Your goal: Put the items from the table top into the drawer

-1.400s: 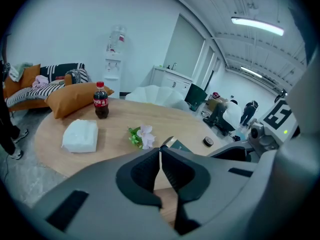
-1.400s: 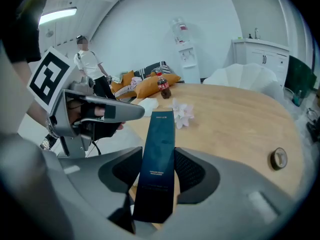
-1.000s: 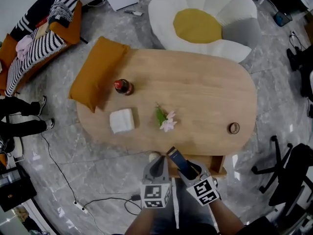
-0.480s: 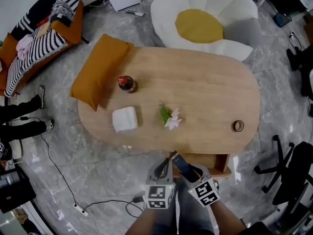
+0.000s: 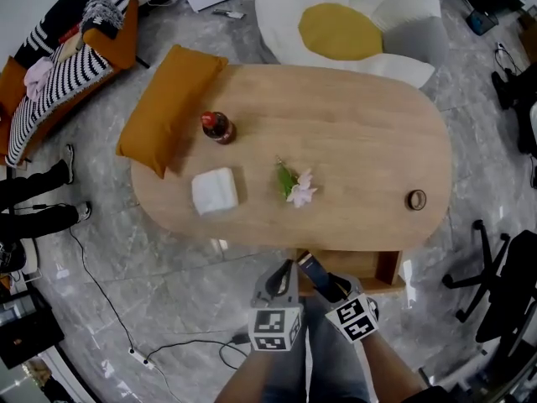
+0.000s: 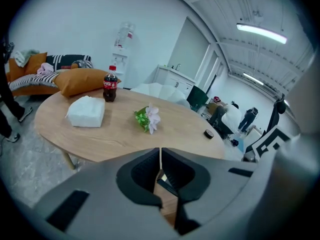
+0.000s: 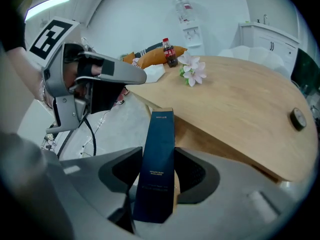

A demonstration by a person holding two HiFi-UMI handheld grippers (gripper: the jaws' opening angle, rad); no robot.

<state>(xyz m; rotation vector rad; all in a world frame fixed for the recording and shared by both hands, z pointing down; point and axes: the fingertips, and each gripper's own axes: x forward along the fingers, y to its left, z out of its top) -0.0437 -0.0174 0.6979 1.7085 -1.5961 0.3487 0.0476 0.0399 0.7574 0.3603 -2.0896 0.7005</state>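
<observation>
My right gripper (image 5: 325,287) is shut on a slim dark blue box (image 7: 157,176), which stands up between the jaws just above the open wooden drawer (image 5: 369,267) at the table's near edge. Close on its left, my left gripper (image 5: 283,270) is shut with nothing in it; the jaws meet in a thin line (image 6: 160,154). On the oval wooden table (image 5: 361,133) stand a cola bottle (image 5: 216,127), a white tissue pack (image 5: 214,191), a pink flower with green leaves (image 5: 295,185) and a small dark ring-shaped thing (image 5: 416,199) near the right end.
An orange cushion (image 5: 164,107) overhangs the table's left end. A daisy-shaped seat (image 5: 344,28) stands behind the table, and a striped sofa (image 5: 59,65) at the far left. Cables (image 5: 126,326) lie on the grey floor, an office chair (image 5: 503,284) stands to the right.
Both grippers have sunk a little toward the drawer front, the right one more, still carrying the blue box. The table items have not moved.
</observation>
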